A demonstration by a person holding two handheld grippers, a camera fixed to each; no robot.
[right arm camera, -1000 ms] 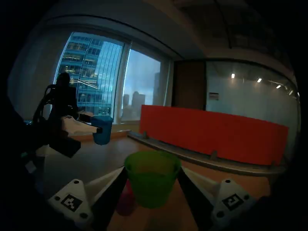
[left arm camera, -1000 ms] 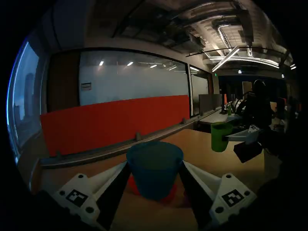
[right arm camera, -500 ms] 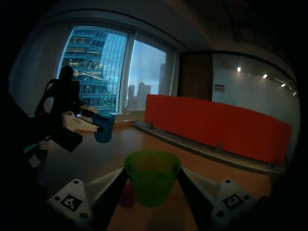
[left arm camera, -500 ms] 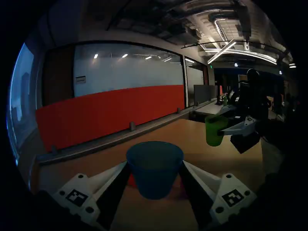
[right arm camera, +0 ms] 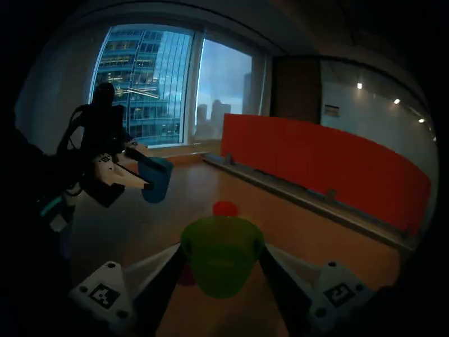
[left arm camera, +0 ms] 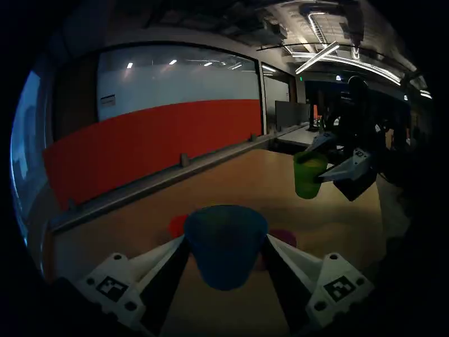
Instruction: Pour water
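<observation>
Blue cup (left arm camera: 225, 250), lower centre, clamped in left gripper (left arm camera: 225, 242); green cup (right arm camera: 221, 258) likewise in right gripper (right arm camera: 221, 248). Open table (left arm camera: 241, 180) mid-frame, red divider (left arm camera: 151, 135) along far edge.

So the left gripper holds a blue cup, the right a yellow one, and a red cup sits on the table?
The right gripper holds a green cup, not yellow; the right gripper view shows it. The blue cup in the left gripper and the red cup on the table are right.
</observation>
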